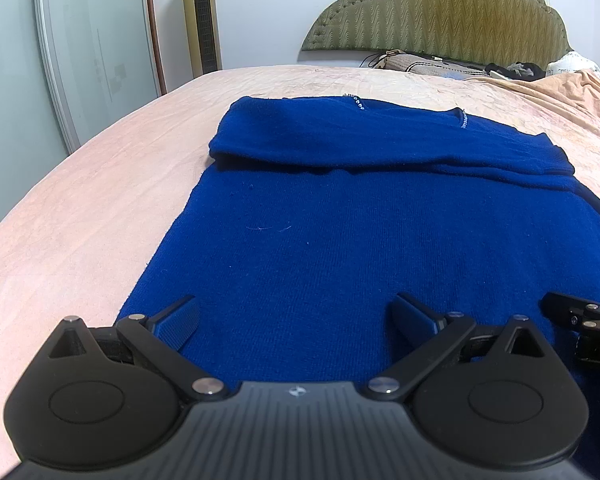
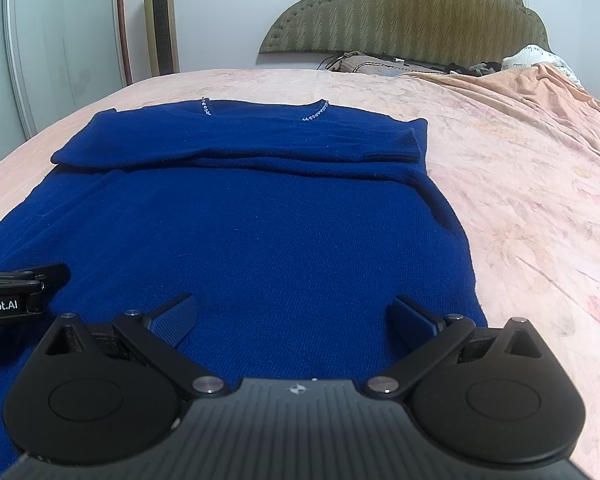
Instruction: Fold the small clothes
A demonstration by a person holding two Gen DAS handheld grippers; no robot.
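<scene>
Left hand-held gripper: the black two-finger left hand-held gripper (image 1: 296, 322) hangs over the near hem end of the sweater with its jaws spread wide and nothing between them; its blue-padded fingertips (image 1: 180, 326) sit above the knit, and whether they touch it cannot be told.
Right hand-held gripper: the black right hand-held gripper (image 2: 294, 320) is just beside the left one, also over the sweater's near end, toward its right edge, jaws wide apart and empty.
Task thing: the deep blue knitted sweater (image 2: 260, 232) lies flat on the pink floral bed sheet (image 2: 540, 208), its hem toward the grippers and its neckline away from them.
Done so far: both long sleeves (image 2: 236, 140) lie folded across the sweater's chest, one over the other, with a ribbed cuff (image 2: 410, 146) ending at the sweater's right edge, so the sleeve folds look finished.
Neckline: a line of small clear beads (image 2: 316, 114) trims the collar at the sweater's far end, beyond the sleeves.
Left to do: the body is still at full length; judging by where the grippers hang, the hem is to be pinched at two spots and carried up toward the collar, perhaps with one more fold after.
Beyond the sweater: an olive quilted headboard (image 2: 400, 12) stands past the bed's far end.
</scene>
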